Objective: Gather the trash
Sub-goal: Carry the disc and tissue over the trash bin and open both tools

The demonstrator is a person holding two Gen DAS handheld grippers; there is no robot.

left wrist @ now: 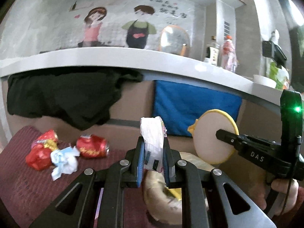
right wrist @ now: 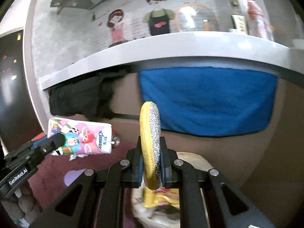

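Ahead of you runs the white counter [left wrist: 133, 60], with a black cloth [left wrist: 62, 98] and a blue towel [right wrist: 207, 100] hanging off its front edge, and below them a dark red mat [left wrist: 24, 182] spread out low on the left. Down under both grippers sits the pale bin [left wrist: 161, 195], yellow wrappers [right wrist: 163, 195] already lying inside. Your left gripper [left wrist: 153, 161] is clamped tight on a tissue pack [left wrist: 153, 134] — held upright above the bin's rim. Your right gripper [right wrist: 151, 163] has its fingers closed on a round scouring pad [right wrist: 150, 138], yellow on one face and glittery silver on the other, edge-on over the bin. Still on the mat: a crushed red can [left wrist: 93, 146], red wrappers [left wrist: 41, 152] and a crumpled white tissue [left wrist: 64, 160], clustered together — well left of the bin.
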